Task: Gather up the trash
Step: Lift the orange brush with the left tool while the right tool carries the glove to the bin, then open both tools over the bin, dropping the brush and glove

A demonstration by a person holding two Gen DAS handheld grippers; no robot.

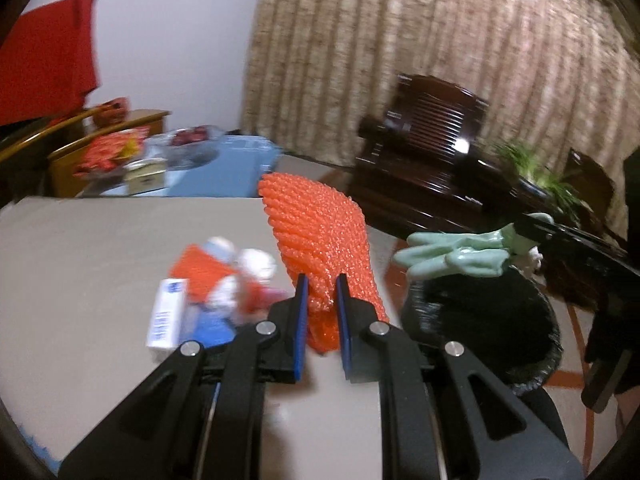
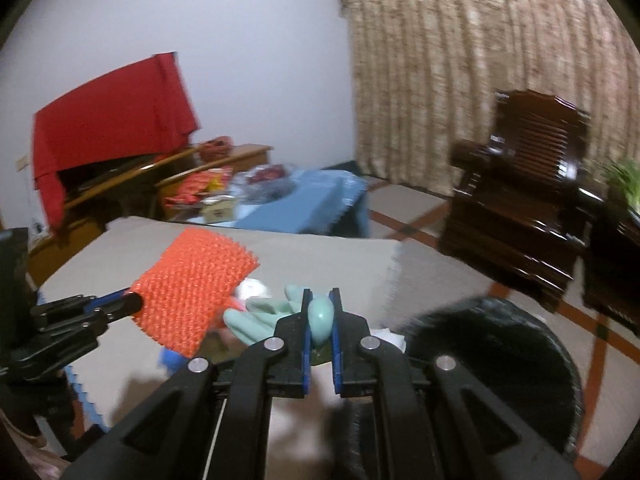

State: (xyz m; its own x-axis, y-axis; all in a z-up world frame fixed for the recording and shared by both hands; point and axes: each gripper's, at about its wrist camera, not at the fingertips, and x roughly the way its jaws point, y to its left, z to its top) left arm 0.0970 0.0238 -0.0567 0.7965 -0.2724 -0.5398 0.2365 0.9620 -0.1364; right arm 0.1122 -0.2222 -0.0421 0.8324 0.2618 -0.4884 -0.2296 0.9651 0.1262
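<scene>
**A:** ok so what are we holding right now? From the left wrist view, our left gripper [image 1: 321, 294] is pinching the orange net [image 1: 320, 236], jaws pressed in on its lower part, and the rest of it is sticking up and away from the fingers, off the table [image 1: 80, 260].

**B:** yep, and in the right wrist view our right gripper [image 2: 321, 308] is clamping down on the green glove [image 2: 260, 316], jaws squeezed onto a fold of it. The glove's fingers are flopping out to the left of the pads.

**A:** where's the bin sitting?

**B:** the black bin [image 1: 500, 320] is standing on the floor just beside the table's right edge. In the left view we're seeing the glove hanging right over its far rim, with the right gripper coming in from the right.

**A:** and the net is hovering near the table edge, just left of the bin, not over it as far as we're seeing.

**B:** more trash is lying on the table still: a white box [image 1: 166, 314], some red and white wrappers [image 1: 224, 280] touching it, pretty blurry though. We're also catching something white [image 2: 390, 336] by the bin rim, can't tell what.
</scene>
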